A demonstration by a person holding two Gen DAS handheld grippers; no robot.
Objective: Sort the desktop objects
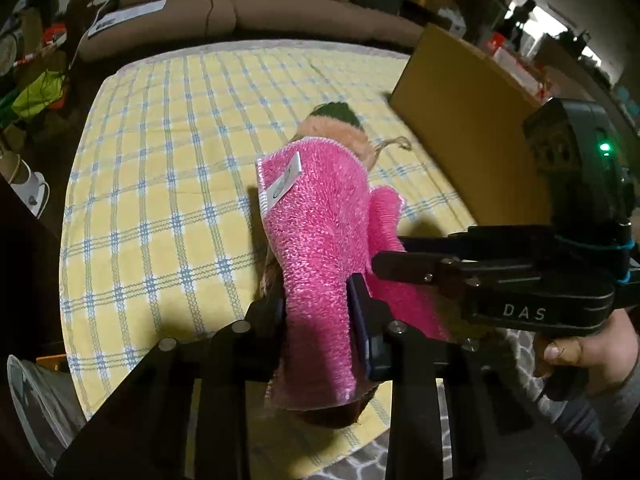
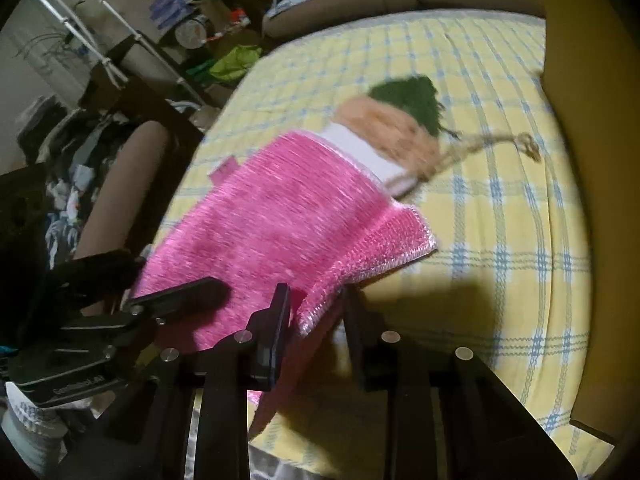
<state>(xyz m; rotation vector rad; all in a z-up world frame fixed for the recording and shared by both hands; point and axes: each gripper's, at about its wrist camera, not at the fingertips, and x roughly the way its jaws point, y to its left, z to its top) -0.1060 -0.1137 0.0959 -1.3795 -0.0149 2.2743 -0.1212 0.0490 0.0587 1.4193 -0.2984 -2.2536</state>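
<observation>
The left gripper [image 1: 320,312], a black two-finger tool seen from its own camera, is closed on the near end of a bright pink, shiny knitted scrubbing cloth [image 1: 320,220]. The cloth is bunched between the jaws and held up above the table, with a small white label near its far edge.

The right gripper [image 2: 316,320] comes in from the side and pinches the neighbouring corner of the same pink cloth; its own camera shows the cloth's edge squeezed between the two black fingers. The person's right hand [image 1: 576,356] shows on that tool's handle.

Past the cloth's far edge, some fuzzy pieces appear together: a peach fluffy pad [image 2: 396,128], a dark green pad [image 2: 408,100] and a white strip, with a tan twine loop [image 2: 524,144] trailing out. Motion blur hides whether they hang from the cloth or rest on the table.

Below lies a yellow tablecloth with blue and white checks [image 1: 160,200]. A tall brown cardboard panel [image 1: 460,120], possibly a box wall, stands at its right edge. A beige sofa [image 1: 240,4] sits behind.

Sorting seems mid-way at most: the cloth bundle is lifted but not yet placed anywhere, and no sorted group is visible.
</observation>
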